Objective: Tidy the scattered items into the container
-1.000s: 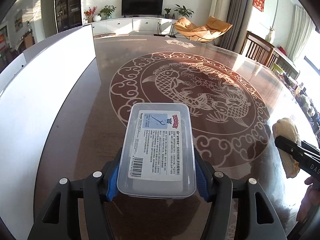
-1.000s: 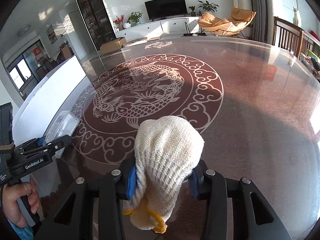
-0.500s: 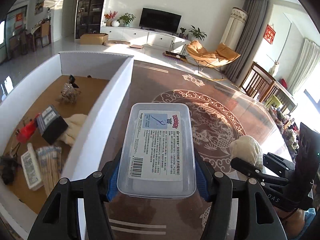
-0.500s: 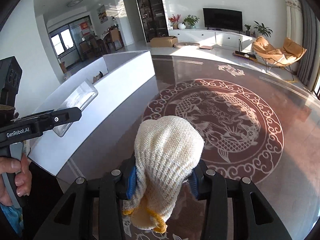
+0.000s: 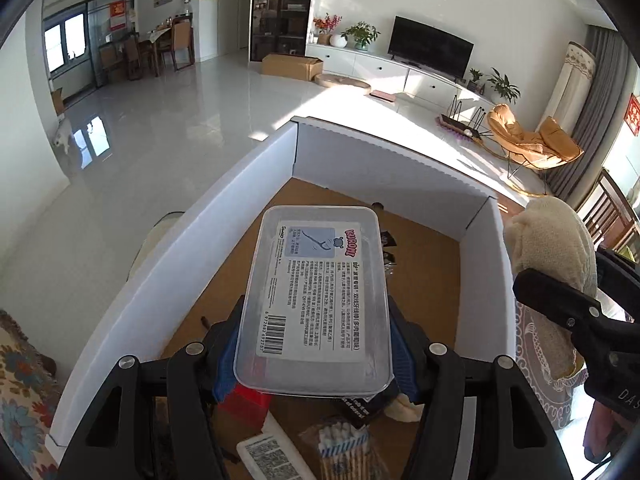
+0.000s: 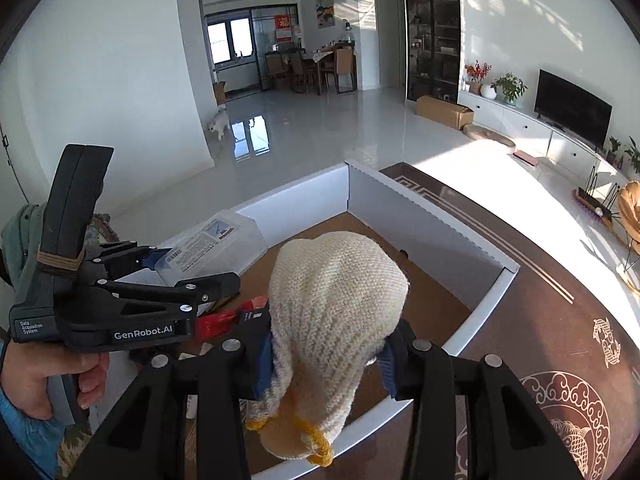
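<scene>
Gripping clear labelled plastic box (image 5: 316,300), left fingers (image 5: 226,358) clamped; right fingers (image 6: 262,364) pinching cream knit glove (image 6: 334,312), possibly yellow-cuffed.

The clear rectangular plastic box (image 5: 316,300) looks smooth and faintly frosted, with a glossy printed paper label on its lid. Just right of it, the cream knitted woollen glove (image 6: 336,312) is rough and ribbed, with a yellow stitched cuff. Under the box, the white-walled corrugated cardboard container (image 5: 400,168) has matt walls with a serrated cut rim and a plain brown, dull card floor. Beyond the container's right wall, the dark brown table top (image 6: 560,320) is highly polished and reflective, with pale inlaid patterns. The black gripper frames are matt plastic with shiny metal screws; their blue pads (image 5: 402,356) look rubbery.
</scene>
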Tool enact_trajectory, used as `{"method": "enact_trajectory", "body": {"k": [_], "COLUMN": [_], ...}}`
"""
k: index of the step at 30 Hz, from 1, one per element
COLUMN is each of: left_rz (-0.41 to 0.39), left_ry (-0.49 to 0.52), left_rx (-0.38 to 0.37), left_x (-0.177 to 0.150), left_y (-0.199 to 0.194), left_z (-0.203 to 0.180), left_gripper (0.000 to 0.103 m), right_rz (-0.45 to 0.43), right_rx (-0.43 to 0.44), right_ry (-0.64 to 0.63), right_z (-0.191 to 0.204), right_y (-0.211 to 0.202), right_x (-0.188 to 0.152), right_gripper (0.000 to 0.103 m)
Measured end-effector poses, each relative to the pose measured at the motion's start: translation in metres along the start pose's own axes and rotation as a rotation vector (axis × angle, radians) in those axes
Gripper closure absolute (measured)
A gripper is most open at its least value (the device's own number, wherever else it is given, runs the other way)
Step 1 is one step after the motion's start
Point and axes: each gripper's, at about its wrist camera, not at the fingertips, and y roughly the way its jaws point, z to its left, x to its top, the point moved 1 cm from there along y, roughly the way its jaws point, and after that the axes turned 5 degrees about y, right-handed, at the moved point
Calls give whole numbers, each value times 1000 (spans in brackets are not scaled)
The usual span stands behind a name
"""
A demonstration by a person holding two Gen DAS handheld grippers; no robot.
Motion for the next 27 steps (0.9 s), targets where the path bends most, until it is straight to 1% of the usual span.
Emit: {"method": "enact_trajectory", "body": {"k": [3, 4, 5, 6, 7, 8, 9, 11, 13, 15, 18, 20, 22, 25, 27], "left_rz": [51, 71, 93, 105, 107, 101, 87, 43, 24, 10, -29, -55, -70, -68, -73], "left_ry": [-23, -30, -32, -28, -16, -1, 7, -4, -34, -57, -79, -87, -96, -123, -118], "left_rx": [-4, -9, -10, -3, 18, 53, 89, 133, 167, 171, 223, 238, 227, 202, 205], "left_x": [-3, -5, -7, -9, -12, -14, -16, -20, -24, -27, -26, -26, -31, -37, -39], "left_y": [30, 38, 45, 50, 52, 52, 49, 38, 27, 13, -12, -30, -45, -60, -65], "left_z": [10, 11, 10, 8, 6, 3, 0, 0, -1, -4, -10, -15, -22, -28, -35], "left_gripper": [42, 42, 41, 40, 38, 29, 15, 6, 5, 5, 5, 4, 4, 4, 4], "right_rz": [68, 94, 128, 166, 190, 184, 157, 110, 91, 67, 37, 28, 35, 45, 43], "right_rx": [-19, -24, -39, -59, -70, -71, -69, -64, -62, -65, -58, -59, -58, -49, -47], "right_ry": [1, 0, 0, 5, 13, 30, 50, 79, 87, 84, 51, 20, -2, -23, -35], "right_z": [-7, -10, -12, -15, -20, -23, -28, -37, -42, -41, -37, -30, -23, -17, -13], "right_y": [44, 57, 69, 79, 85, 84, 79, 65, 53, 35, 7, -8, -18, -28, -32], "right_x": [0, -3, -5, -6, -9, -9, -8, -8, -7, -5, -7, -12, -17, -26, -28], "right_gripper": [59, 55, 45, 24, 20, 20, 19, 19, 19, 19, 19, 19, 19, 19, 19]}}
